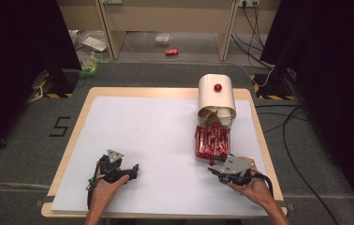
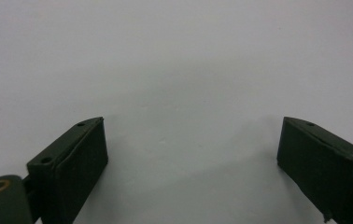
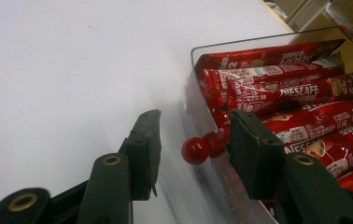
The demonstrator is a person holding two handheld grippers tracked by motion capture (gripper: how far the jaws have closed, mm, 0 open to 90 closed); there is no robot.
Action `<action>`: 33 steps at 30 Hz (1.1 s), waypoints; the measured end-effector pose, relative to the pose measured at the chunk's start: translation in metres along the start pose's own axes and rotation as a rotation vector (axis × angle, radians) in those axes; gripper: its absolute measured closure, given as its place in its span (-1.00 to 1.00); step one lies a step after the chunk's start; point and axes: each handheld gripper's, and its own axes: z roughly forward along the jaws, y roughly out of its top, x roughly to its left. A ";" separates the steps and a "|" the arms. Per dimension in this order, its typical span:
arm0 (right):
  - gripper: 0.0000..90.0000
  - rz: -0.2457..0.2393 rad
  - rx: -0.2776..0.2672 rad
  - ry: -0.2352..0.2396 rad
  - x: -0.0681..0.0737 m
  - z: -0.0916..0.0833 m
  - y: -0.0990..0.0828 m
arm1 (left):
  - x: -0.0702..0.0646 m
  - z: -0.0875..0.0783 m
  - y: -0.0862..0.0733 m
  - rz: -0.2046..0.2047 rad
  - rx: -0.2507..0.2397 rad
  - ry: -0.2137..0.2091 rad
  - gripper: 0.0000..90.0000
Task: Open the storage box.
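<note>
Red knob sits between right gripper's fingers.

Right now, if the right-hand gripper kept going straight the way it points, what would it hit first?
Most likely the small red round knob on the clear plastic drawer of red coffee sachets. It sits between the right gripper's open jaws, just ahead, though depth is unclear.

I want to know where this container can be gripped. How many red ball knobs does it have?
2. One red knob sits on the cream lid at the far end; the other is on the clear drawer's front, between the right gripper's open jaws. Others may be hidden.
</note>
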 end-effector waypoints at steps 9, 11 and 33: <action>0.21 0.000 -0.003 0.020 0.010 -0.008 0.000 | 0.000 0.000 0.000 -0.002 -0.001 0.000 -0.82; 0.21 -0.001 -0.003 0.022 0.011 -0.009 0.000 | 0.000 0.000 0.000 -0.001 -0.002 -0.001 -0.82; 0.14 0.030 -0.016 0.041 0.023 -0.018 0.000 | 0.000 0.000 0.000 0.001 0.000 0.002 -0.82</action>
